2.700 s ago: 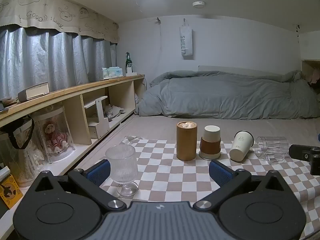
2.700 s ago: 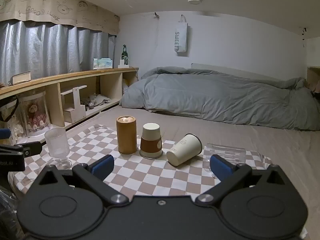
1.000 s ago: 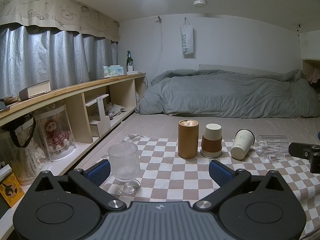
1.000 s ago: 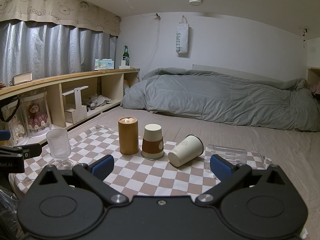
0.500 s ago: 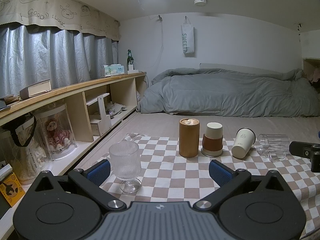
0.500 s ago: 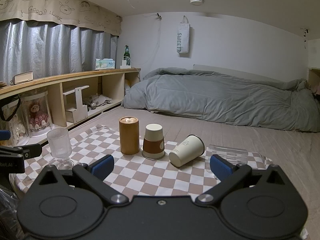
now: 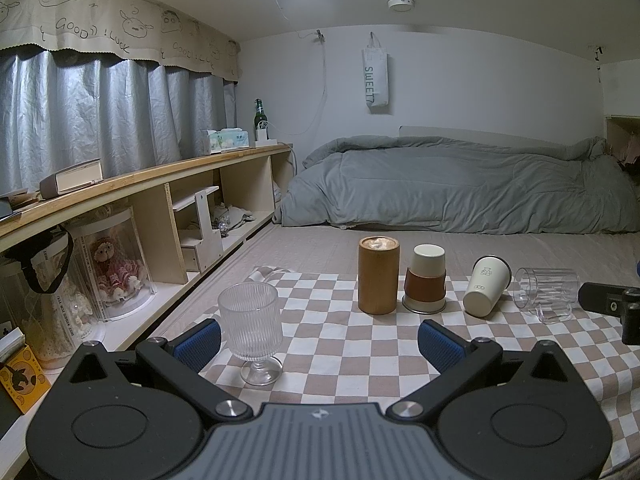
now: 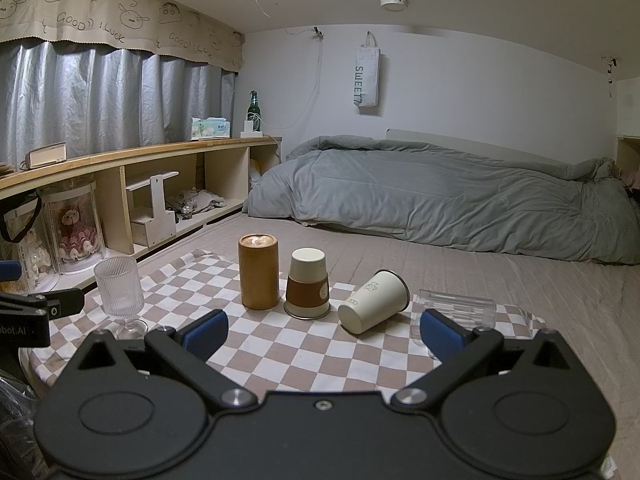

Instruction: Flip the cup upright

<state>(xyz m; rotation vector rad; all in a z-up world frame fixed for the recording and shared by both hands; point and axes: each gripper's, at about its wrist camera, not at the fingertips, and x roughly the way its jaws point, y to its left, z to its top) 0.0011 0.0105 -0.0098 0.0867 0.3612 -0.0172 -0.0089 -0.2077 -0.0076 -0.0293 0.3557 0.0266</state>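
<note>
Checkered brown-and-white cloth [image 8: 304, 356] carries a tipped cream paper cup [image 8: 374, 297]; both grippers gape wide, empty. Approach pending: right gripper [image 8: 323, 330] must straddle it.

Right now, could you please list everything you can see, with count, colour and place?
Checkered cloth: 1, beige and white, under the cups.
Stemmed glass: 1, clear ribbed, upright at left.
Wooden cylinder: 1, brown, upright, centre.
Sleeved paper cup: 1, cream with brown sleeve, upside down beside the cylinder.
White cup: 1, cream, on its side.
Glass tumbler: 1, clear, on its side at right.
Shelf: 1, wooden, left wall.
Duvet: 1, grey, behind.
Left gripper: black, blue pads, open.
Right gripper: same, open.
</note>
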